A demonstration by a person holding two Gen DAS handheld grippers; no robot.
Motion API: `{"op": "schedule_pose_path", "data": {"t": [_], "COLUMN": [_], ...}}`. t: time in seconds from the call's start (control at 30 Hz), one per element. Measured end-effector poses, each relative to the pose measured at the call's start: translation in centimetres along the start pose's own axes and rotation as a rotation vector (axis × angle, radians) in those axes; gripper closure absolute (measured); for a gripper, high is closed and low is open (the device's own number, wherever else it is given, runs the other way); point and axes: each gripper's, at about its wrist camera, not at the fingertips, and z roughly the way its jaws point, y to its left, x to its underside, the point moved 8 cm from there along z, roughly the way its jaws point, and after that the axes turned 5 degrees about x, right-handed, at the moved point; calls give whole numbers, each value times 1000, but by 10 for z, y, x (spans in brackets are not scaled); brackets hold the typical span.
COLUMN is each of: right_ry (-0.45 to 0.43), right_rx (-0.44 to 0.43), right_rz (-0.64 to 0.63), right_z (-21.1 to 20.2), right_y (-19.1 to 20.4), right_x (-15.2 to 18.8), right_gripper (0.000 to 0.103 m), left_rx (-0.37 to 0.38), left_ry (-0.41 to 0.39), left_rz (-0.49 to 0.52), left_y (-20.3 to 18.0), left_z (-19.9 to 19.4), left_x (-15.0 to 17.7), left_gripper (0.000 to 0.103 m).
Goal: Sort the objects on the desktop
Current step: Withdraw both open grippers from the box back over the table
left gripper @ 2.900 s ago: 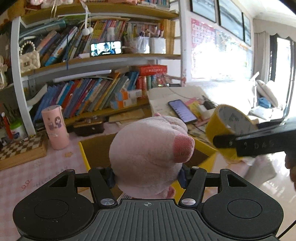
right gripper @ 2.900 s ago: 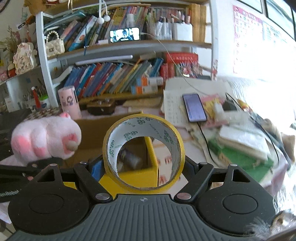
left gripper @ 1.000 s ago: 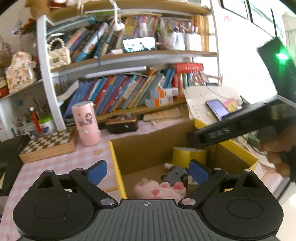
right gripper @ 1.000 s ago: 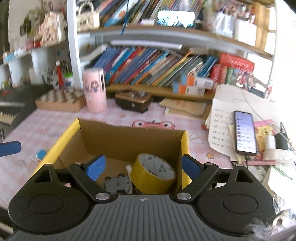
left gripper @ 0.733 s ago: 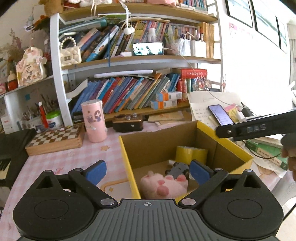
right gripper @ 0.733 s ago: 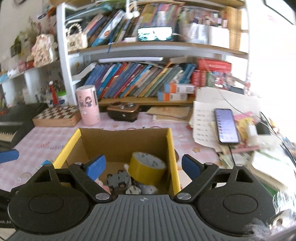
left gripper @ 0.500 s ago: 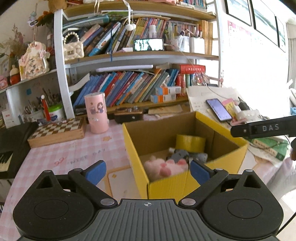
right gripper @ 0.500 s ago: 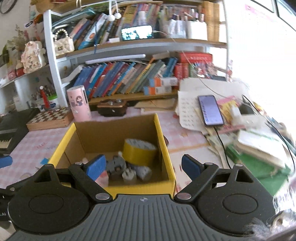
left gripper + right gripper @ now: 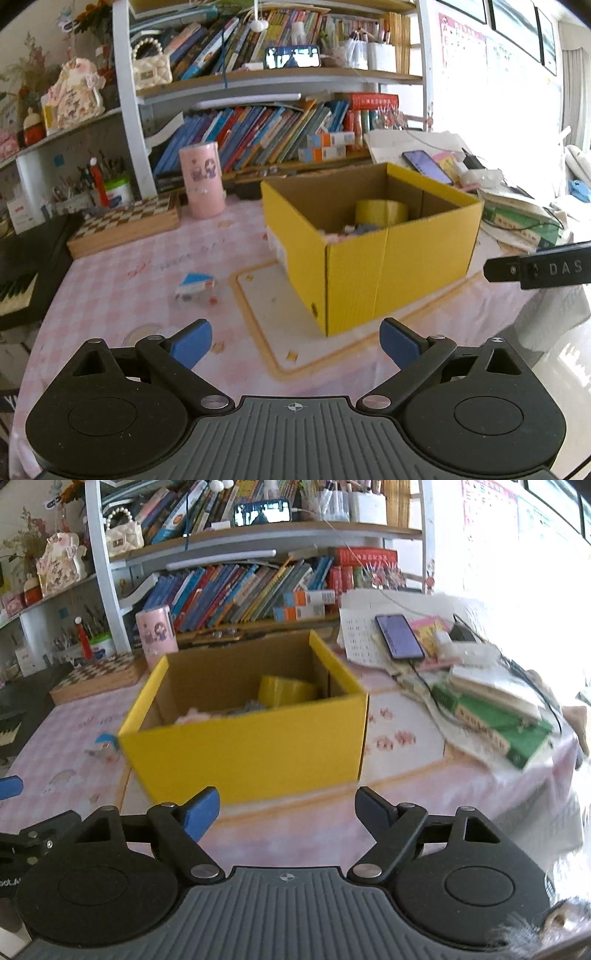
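Observation:
A yellow cardboard box [image 9: 399, 258] stands on the pink checked tablecloth; it also shows in the right wrist view [image 9: 251, 746]. Inside lie a yellow tape roll [image 9: 380, 212] [image 9: 288, 690], a pink plush toy [image 9: 190, 714] and a grey toy, mostly hidden by the box wall. My left gripper [image 9: 295, 338] is open and empty, low in front of the box. My right gripper [image 9: 286, 812] is open and empty, also in front of the box. A small blue and white object [image 9: 195, 284] lies on the cloth left of the box.
A chessboard box [image 9: 125, 225] and a pink cylinder [image 9: 201, 179] stand behind the box on the left. A phone [image 9: 399, 637], papers and green books [image 9: 498, 723] lie on the right. Bookshelves [image 9: 258, 125] fill the back. A keyboard [image 9: 14, 288] sits at the left edge.
Both grippers let go of the plush toy and the tape roll into the box, then pulled back and down. The box now looks farther away and its front wall shows.

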Motion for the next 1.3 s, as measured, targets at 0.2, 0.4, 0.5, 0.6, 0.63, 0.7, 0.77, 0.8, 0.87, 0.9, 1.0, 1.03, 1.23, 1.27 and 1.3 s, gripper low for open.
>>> {"op": "schedule_pose_path", "data": {"t": [0.2, 0.4, 0.5, 0.6, 0.63, 0.7, 0.77, 0.8, 0.87, 0.9, 1.0, 1.03, 1.23, 1.27, 1.3], "right_ry": [33, 54, 72, 91, 96, 106, 111, 112, 113, 114, 113, 112, 111, 110, 107], "right_rx": [12, 2, -15, -28, -32, -41, -52, -57, -71, -78, -100, -107, -156, -165, -174], "right_rz": [13, 7, 12, 16, 16, 14, 6, 1, -12, -20, -44, -51, -105, -115, -125], "right_z": [-20, -35, -41, -46, -47, -49, -51, -51, -53, -53, -54, -53, -51, -50, -50], "right_y": [24, 49, 61, 72, 75, 82, 90, 94, 103, 107, 121, 125, 154, 159, 164], "right_x": [32, 56, 67, 78, 81, 86, 89, 90, 91, 92, 92, 92, 88, 87, 86], "right_gripper": [29, 29, 31, 31, 32, 32, 32, 32, 32, 32, 32, 32, 34, 34, 34], "left_rx": [11, 18, 23, 26, 27, 27, 25, 23, 17, 14, -1, -7, -49, -57, -66], "left_ry": [33, 59, 73, 84, 86, 89, 91, 91, 89, 88, 87, 87, 82, 81, 78], "left_rz": [-6, -3, -6, -9, -9, -10, -10, -11, -16, -18, -30, -35, -69, -75, -83], "left_y": [14, 26, 31, 37, 39, 43, 48, 50, 56, 59, 69, 73, 93, 97, 101], "left_z": [-17, -32, -38, -44, -46, -49, -52, -54, -58, -59, -64, -65, -74, -76, -77], "left_x": [21, 40, 49, 57, 59, 62, 65, 67, 69, 70, 74, 75, 80, 80, 80], "left_gripper": [4, 4, 4, 4, 4, 4, 4, 4, 4, 4, 4, 4, 4, 4, 4]}}
